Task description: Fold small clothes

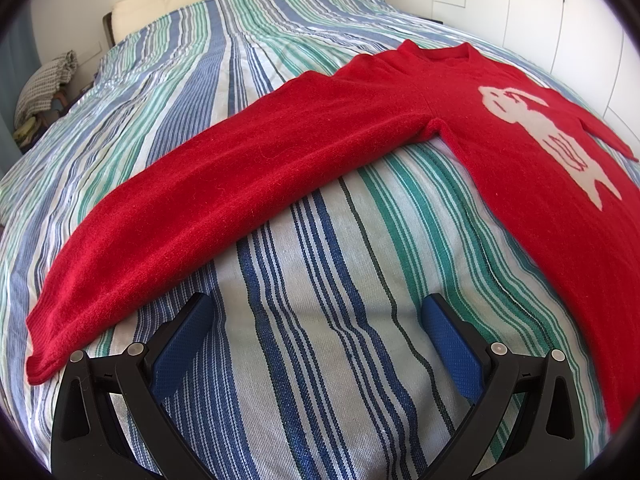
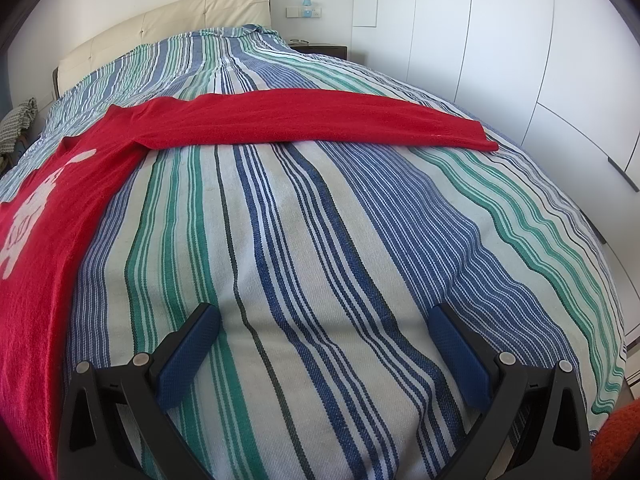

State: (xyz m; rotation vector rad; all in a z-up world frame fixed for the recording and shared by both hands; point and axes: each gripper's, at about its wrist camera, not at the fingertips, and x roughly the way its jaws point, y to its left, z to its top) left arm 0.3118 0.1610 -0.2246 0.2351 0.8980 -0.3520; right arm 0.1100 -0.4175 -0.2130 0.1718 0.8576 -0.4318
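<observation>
A red sweater (image 1: pixel 500 128) with a white figure on its front lies flat on the striped bedspread (image 1: pixel 320 320). Its left sleeve (image 1: pixel 224 208) stretches out to the left, cuff at the lower left. My left gripper (image 1: pixel 316 308) is open and empty, just in front of that sleeve, above bare bedspread. In the right wrist view the sweater body (image 2: pixel 52 208) is at the left and its other sleeve (image 2: pixel 320 120) runs to the right across the bed. My right gripper (image 2: pixel 326 316) is open and empty, well short of that sleeve.
A cream padded headboard (image 2: pixel 160 24) stands at the far end of the bed. White wardrobe doors (image 2: pixel 520 60) line the right side. A nightstand (image 2: pixel 324 50) sits by the headboard. Checked cloth (image 1: pixel 44 84) lies on a chair at the left. An orange thing (image 2: pixel 620 432) shows at the lower right.
</observation>
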